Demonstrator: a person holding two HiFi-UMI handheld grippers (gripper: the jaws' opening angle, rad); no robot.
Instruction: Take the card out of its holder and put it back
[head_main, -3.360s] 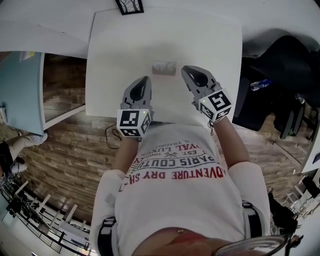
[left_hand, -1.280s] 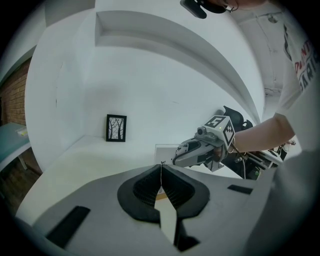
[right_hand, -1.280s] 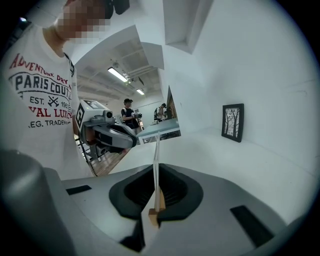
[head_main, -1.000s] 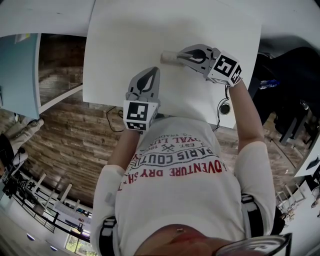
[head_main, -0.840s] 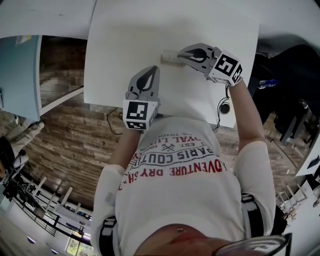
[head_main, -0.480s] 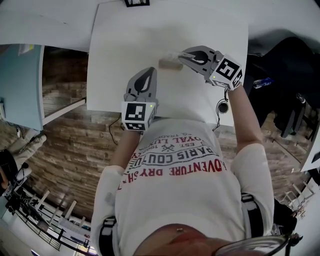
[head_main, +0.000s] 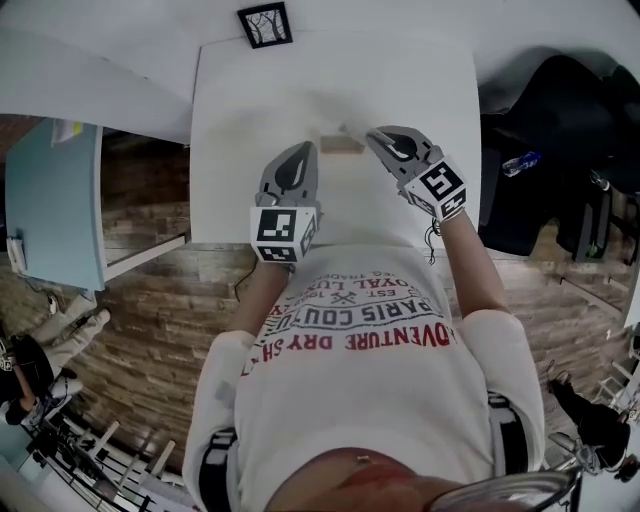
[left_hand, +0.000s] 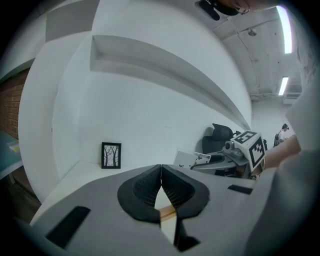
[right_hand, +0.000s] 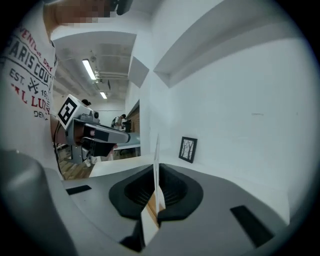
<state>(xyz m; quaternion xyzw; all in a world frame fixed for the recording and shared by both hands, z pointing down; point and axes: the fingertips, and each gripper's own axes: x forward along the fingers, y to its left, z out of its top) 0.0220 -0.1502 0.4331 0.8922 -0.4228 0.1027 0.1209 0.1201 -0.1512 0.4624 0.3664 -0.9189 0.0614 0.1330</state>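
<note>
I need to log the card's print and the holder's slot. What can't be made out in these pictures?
The card: print unreadable, edge-on in the right gripper view, too small in the left gripper view.
The holder: slot too small and washed out against the white table in the head view.
The framed picture: too small for detail in every view.
</note>
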